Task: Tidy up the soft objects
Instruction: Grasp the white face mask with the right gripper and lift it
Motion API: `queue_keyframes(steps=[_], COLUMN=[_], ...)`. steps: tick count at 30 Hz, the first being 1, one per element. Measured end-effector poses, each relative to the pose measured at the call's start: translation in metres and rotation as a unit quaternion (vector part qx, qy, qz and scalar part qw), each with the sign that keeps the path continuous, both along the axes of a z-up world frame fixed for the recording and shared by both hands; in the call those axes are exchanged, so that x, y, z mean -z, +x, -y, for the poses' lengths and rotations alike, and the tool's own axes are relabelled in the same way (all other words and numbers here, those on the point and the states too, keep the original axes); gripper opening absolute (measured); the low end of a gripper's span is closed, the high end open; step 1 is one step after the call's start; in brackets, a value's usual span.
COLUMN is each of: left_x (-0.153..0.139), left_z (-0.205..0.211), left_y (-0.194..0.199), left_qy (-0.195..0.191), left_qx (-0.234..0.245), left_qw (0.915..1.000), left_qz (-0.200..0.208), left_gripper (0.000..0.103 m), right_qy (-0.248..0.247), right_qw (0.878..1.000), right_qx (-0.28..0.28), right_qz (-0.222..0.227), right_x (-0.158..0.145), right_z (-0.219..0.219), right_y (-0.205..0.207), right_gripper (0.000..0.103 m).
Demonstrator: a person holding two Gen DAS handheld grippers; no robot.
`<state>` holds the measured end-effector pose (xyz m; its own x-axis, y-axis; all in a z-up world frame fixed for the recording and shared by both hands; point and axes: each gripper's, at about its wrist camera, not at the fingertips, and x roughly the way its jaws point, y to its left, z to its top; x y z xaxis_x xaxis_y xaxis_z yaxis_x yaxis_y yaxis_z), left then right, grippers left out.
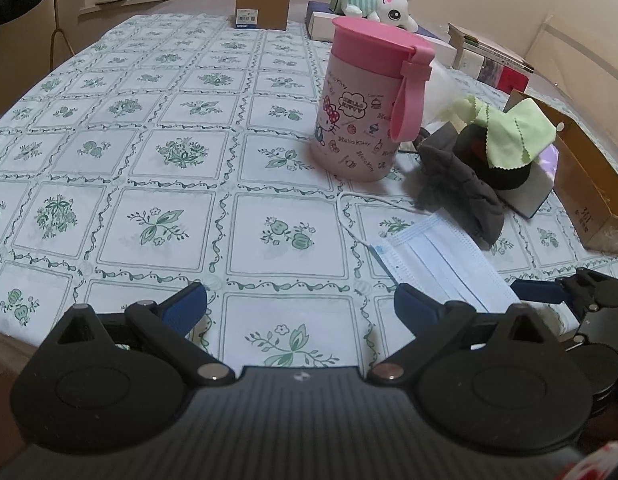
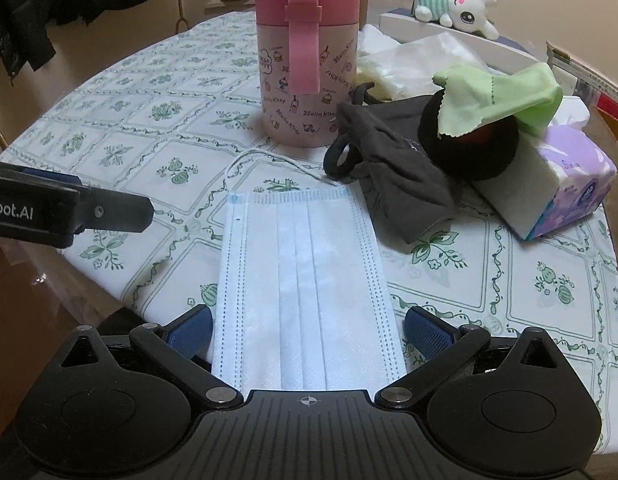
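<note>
Two grippers, both with jaws apart: right gripper straddles the pale blue pleated paper face mask lying flat at the near edge of the floral-cloth table; left gripper hovers empty beside it. Pickup step, I judge; next, closing on thin, limp fabric, possibly not yet touched.

I see white counter cloth with green floral squares. Face mask pale blue, pleated. Hello Kitty cup pink, printed. Cleaning cloth lime green. Pouch dark grey. Tissue pack purple-white. My tool pads blue.
</note>
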<state>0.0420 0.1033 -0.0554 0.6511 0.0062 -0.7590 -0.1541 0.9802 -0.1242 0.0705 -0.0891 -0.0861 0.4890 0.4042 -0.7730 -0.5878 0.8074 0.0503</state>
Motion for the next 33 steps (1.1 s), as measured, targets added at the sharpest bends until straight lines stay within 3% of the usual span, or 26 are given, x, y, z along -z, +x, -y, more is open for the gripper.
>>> queue_keyframes(steps=[6, 11, 17, 19, 21, 25, 33], left_x=[0.0, -0.001, -0.005, -0.007, -0.008, -0.012, -0.02], left_z=[0.0, 0.001, 0.005, 0.007, 0.01, 0.015, 0.031], left_y=[-0.001, -0.002, -0.004, -0.004, -0.004, -0.004, 0.006], left_qy=[-0.001, 0.0, 0.003, 0.005, 0.006, 0.007, 0.004], left_qx=[-0.002, -0.001, -0.001, 0.0, 0.002, 0.007, 0.027], left_qw=[1.0, 1.0, 1.0, 1.0, 1.0, 0.9999, 0.9995], left_qz=[-0.002, 0.0, 0.0, 0.001, 0.002, 0.005, 0.013], left_gripper=[0.099, 0.099, 0.099, 0.099, 0.099, 0.099, 0.099], right_qy=[-0.008, -0.01, -0.01, -0.011, -0.012, -0.006, 0.018], right_qw=[1.0, 1.0, 1.0, 1.0, 1.0, 0.999, 0.998], right_qx=[0.0, -0.004, -0.013, -0.015, -0.019, -0.023, -0.027], right_qz=[0.007, 0.015, 0.019, 0.02, 0.019, 0.023, 0.053], right_x=[-0.001, -0.004, -0.009, -0.011, -0.014, -0.022, -0.054], right_z=[0.002, 0.003, 0.003, 0.004, 0.005, 0.016, 0.058], right_y=[0.0, -0.001, -0.005, -0.005, -0.006, -0.009, -0.023], right_gripper=[0.092, 0.074, 0.042, 0.019, 0.011, 0.003, 0.002])
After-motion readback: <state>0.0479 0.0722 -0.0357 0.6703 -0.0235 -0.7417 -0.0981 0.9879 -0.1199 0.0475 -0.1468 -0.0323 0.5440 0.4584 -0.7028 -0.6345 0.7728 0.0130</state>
